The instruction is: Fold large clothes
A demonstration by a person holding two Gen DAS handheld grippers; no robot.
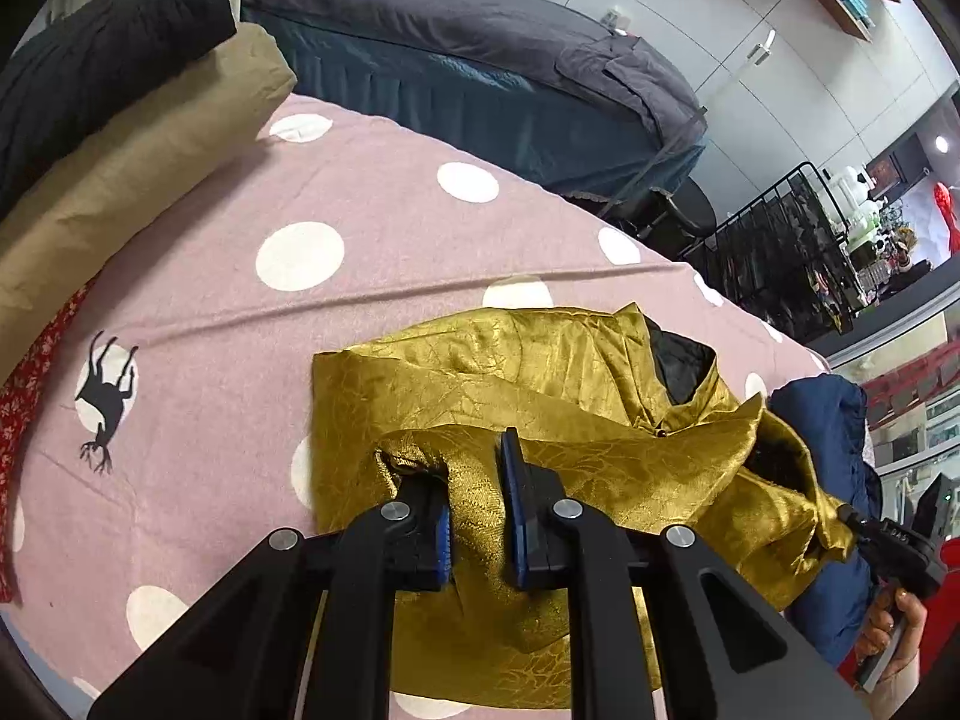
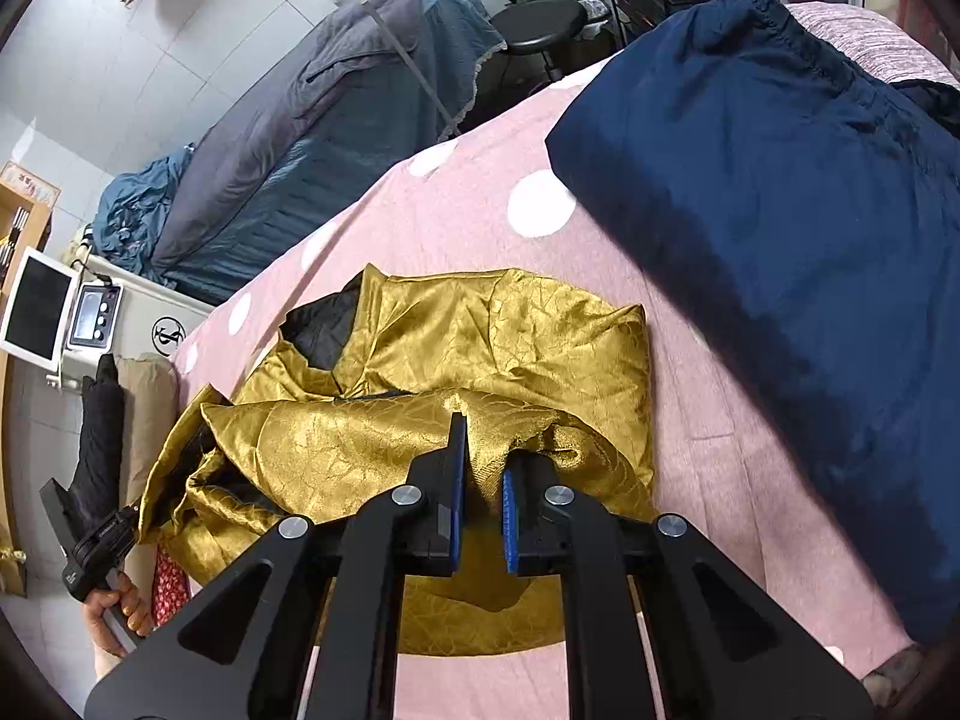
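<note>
- Two garments on the bed (image 1: 252, 324) matter to progress: a navy garment (image 2: 798, 276) lying loose near the bed's far edge, not yet handled, and a gold satin garment (image 1: 540, 396) in work.
- Bed: covered by a pink polka-dot sheet. A tan pillow (image 1: 138, 180) with a black knitted item (image 1: 102, 54) on it lies at one end, well apart from the work.
- Gold satin garment: lies mid-bed, just beside the navy garment. Judged partly folded; one layer is doubled over the body, but the outline is uneven, the black lining (image 2: 327, 324) shows at the collar, and the held edge is not laid flat. Remaining, as judged: set the fold down, smooth it, complete further folds, then fold the navy garment.
- Left gripper (image 1: 477, 516): jaws nearly together, clamped on a bunched edge of the gold fabric, which rises between the blue pads.
- Right gripper (image 2: 483, 510): jaws nearly together, clamped on the opposite gold edge; fabric fills the narrow gap and drapes below.
</note>
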